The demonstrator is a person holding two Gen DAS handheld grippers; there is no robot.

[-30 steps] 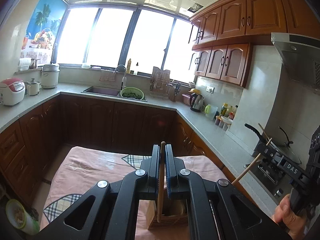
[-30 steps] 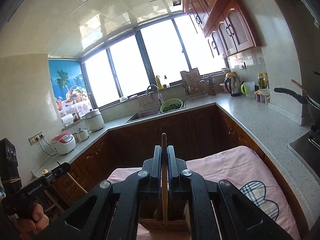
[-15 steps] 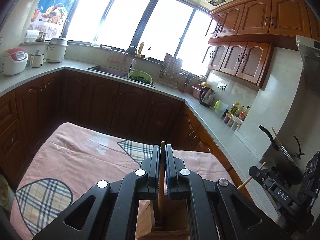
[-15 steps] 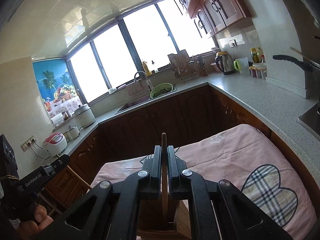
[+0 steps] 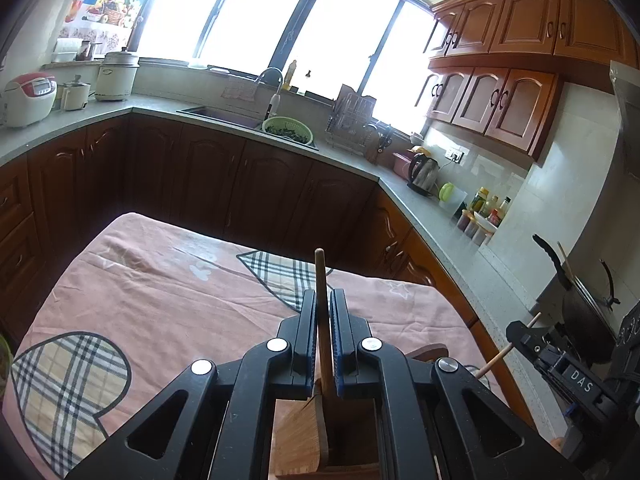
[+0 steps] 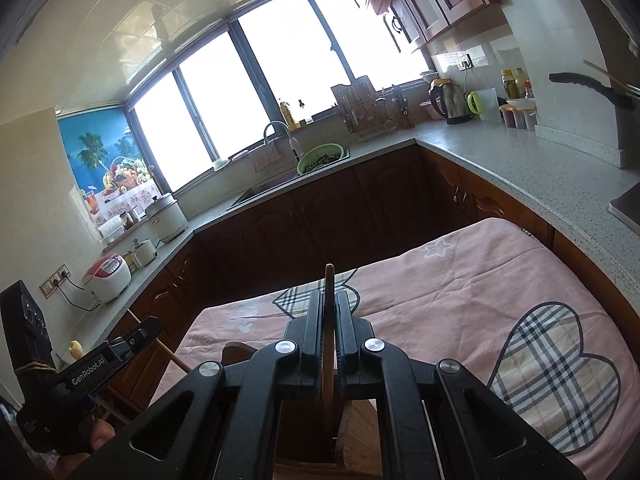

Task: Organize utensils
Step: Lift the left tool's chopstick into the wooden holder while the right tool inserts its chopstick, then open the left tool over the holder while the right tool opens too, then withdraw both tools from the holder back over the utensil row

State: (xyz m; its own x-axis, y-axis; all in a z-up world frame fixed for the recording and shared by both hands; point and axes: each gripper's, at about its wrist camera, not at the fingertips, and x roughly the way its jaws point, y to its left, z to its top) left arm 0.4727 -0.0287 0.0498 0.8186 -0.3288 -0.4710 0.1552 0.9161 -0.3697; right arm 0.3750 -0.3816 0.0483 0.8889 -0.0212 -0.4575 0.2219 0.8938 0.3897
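My left gripper (image 5: 323,300) is shut on a wooden utensil (image 5: 321,280) whose handle sticks up between the fingers and whose lower end reaches into a wooden utensil holder (image 5: 344,440) below. My right gripper (image 6: 329,300) is shut on another wooden utensil (image 6: 329,284), its lower end over the same wooden holder (image 6: 360,428). Each gripper shows in the other's view: the right one (image 5: 520,334) at far right with a thin wooden stick through it, the left one (image 6: 144,330) at lower left.
The holder stands on a table covered with a pink cloth (image 5: 168,300) with plaid hearts. Dark wood cabinets (image 5: 200,184) and a grey countertop (image 6: 520,164) wrap around behind, with a sink, green colander (image 5: 287,130), kettle (image 5: 424,172) and a pan (image 5: 588,316) at right.
Both grippers have tilted down and lowered toward the wooden holder, still shut on their utensils. The utensil ends now sit deeper in the holder.
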